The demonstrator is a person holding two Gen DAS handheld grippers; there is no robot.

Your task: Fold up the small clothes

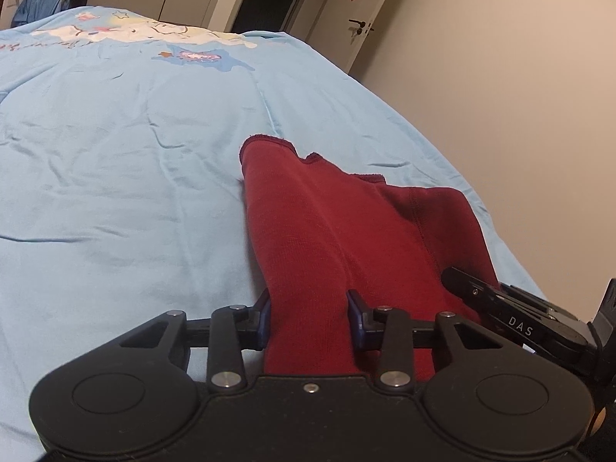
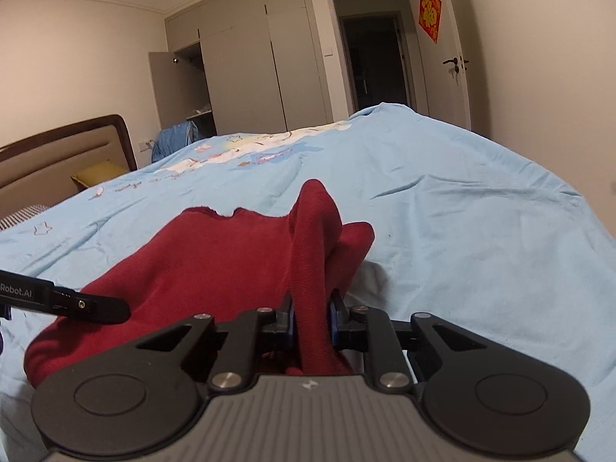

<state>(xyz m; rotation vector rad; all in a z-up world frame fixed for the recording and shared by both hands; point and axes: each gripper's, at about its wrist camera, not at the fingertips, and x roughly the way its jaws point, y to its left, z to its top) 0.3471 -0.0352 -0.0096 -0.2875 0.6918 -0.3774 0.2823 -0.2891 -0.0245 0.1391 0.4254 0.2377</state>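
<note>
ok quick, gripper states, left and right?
Left gripper: closed on the red garment, lifting its near edge off the blue bedsheet.
Right gripper: closed on the same garment.

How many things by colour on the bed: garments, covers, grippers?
Dark red garment: 1
Light blue bed cover: 1
Black grippers: 2, the left gripper and the right gripper, each clamped on the garment
Total: 4
</note>
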